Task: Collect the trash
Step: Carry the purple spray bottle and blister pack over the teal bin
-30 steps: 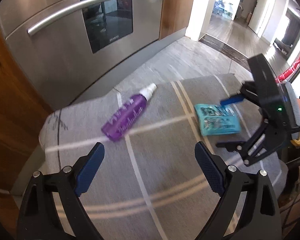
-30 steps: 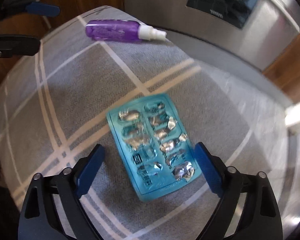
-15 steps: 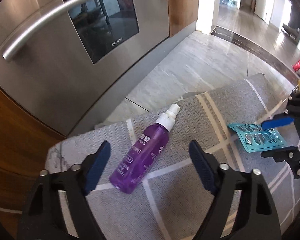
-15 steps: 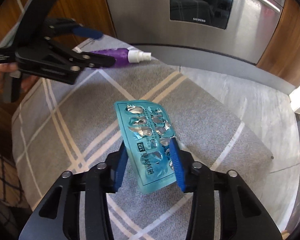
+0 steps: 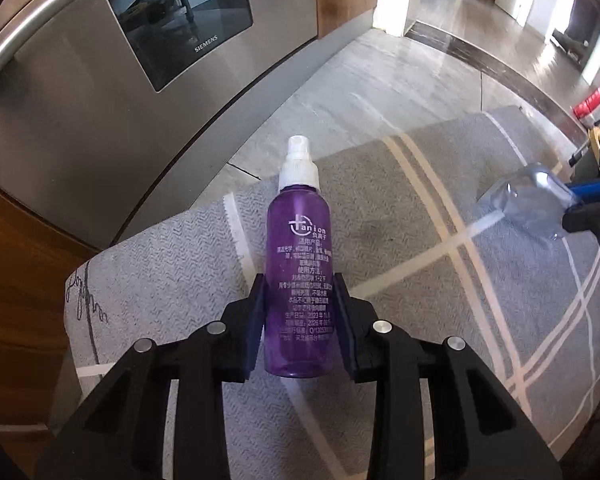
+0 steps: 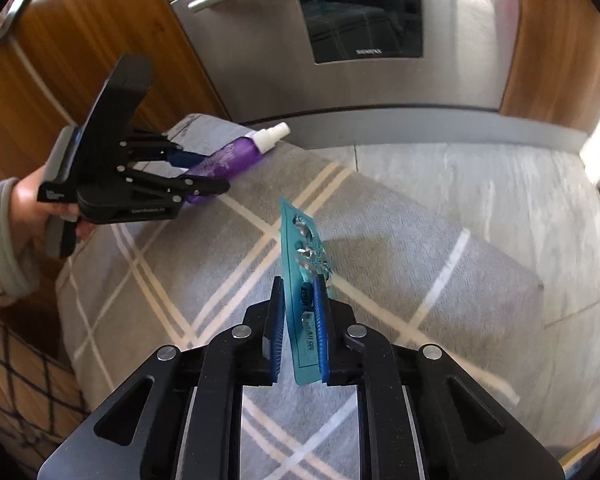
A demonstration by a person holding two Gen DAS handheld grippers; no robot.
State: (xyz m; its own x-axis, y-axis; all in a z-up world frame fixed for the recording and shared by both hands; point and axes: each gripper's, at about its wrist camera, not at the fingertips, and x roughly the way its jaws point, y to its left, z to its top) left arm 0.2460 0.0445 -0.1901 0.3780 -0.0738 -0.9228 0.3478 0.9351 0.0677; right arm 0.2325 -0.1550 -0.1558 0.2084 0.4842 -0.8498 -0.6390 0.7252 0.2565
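Observation:
A purple spray bottle [image 5: 298, 224] with a white nozzle lies on a grey striped mat [image 5: 420, 208], nozzle toward the oven. My left gripper [image 5: 299, 278] is closing on its lower half, and both pads touch its sides. The right wrist view shows that grip from the side: the left gripper [image 6: 206, 172] around the bottle [image 6: 236, 156]. My right gripper [image 6: 298, 280] is closing on a teal blister pack [image 6: 302, 240] with torn foil, held on edge above the mat [image 6: 400, 264]. At the right edge of the left wrist view are the right gripper [image 5: 572, 206] and the pack [image 5: 532, 200].
A stainless oven [image 6: 380, 40] with a bar handle stands behind the mat, between wooden cabinet fronts [image 6: 80, 60]. Pale tiled floor [image 5: 380, 92] runs past the mat toward a bright hallway. A person's hand [image 6: 28, 200] holds the left gripper; checked fabric [image 6: 12, 380] lies at the lower left.
My left gripper came down over the bottle and narrowed onto its sides. My right gripper closed on the blister pack, rolled it onto its edge and raised it off the mat.

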